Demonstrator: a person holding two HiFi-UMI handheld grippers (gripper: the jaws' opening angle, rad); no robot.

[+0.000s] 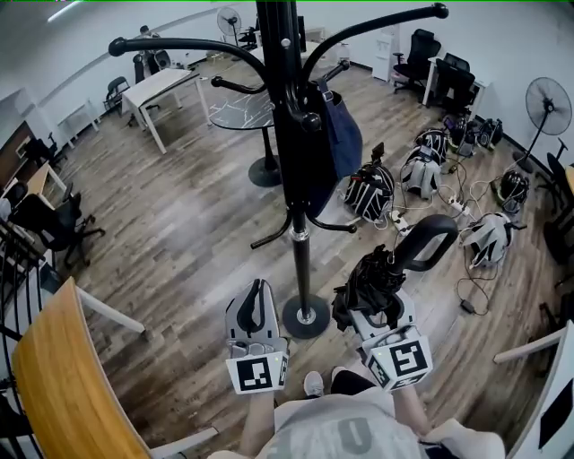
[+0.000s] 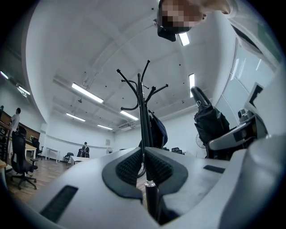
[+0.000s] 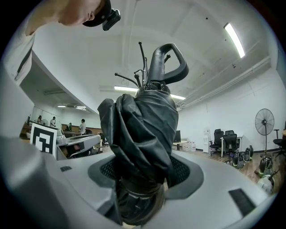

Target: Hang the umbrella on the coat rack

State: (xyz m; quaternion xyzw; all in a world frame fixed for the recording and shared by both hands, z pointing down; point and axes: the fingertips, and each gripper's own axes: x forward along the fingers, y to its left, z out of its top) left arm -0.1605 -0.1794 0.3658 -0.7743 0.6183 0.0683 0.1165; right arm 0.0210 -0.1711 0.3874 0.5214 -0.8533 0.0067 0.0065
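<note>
The right claw (image 1: 381, 312), lower right of centre in the head view, is clamped on the folded black umbrella (image 3: 139, 129). In the right gripper view the bunched fabric fills the space between the two pads (image 3: 180, 169), and the jaws stand wide around it. The umbrella rises out of the claw with its loop handle (image 1: 429, 240) topmost, leaning toward the right of the frame. It is held in the air, near the rack (image 1: 290, 116) but apart from it, and no hook touches it.

The left claw (image 1: 255, 307), lower centre-left in the head view, holds nothing. Its jaws appear to be together, with at most a thin slit between them; the left gripper view is too close to say whether they quite meet. Through that slit the rack's pole (image 2: 144, 134) shows, well beyond.

The rack is black and stands on a round base (image 1: 307, 317) on the wood floor (image 1: 170, 224). In the head view it stands between the two claws, with its curved arms (image 1: 377, 27) at the top of the frame. A dark blue bag (image 1: 343, 134) hangs on its right side.
</note>
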